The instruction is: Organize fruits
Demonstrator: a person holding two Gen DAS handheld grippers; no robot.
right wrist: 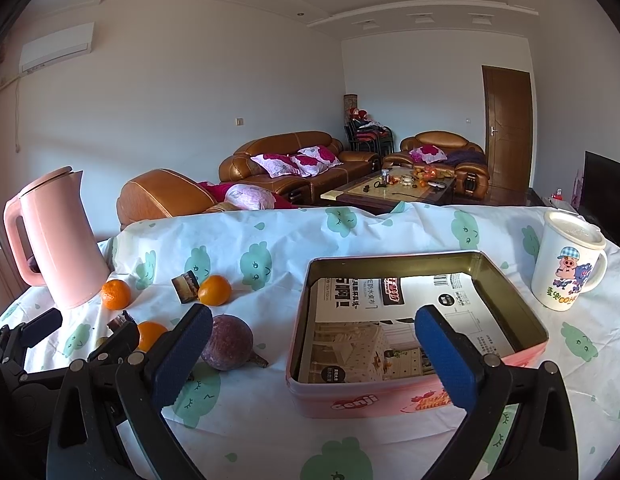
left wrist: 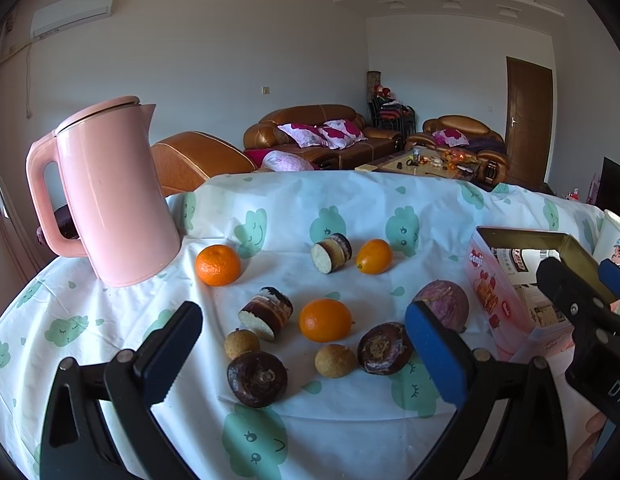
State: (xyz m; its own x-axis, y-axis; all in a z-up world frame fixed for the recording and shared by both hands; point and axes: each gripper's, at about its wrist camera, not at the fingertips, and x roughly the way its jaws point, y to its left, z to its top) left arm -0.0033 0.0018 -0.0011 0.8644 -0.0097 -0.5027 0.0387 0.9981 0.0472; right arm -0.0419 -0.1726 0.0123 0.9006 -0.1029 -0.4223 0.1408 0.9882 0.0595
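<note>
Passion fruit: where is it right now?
The purple passion fruit lies on the tablecloth just left of the pink tin in the right wrist view, beside the oranges.

On the table (left wrist: 349,432), the kettle (left wrist: 114,196) stands at the left edge, the fruits (left wrist: 325,320) lie mid-table, the tin (right wrist: 421,336) right of them, and the mug (right wrist: 565,260) near the right edge.

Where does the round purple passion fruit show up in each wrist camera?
Left wrist: round purple passion fruit sits right of centre, partly behind the left gripper's blue finger pad, beside the pink tin box.
Right wrist: passion fruit lies lower left, left of the tin.
Shared landmark: pink kettle.
</note>
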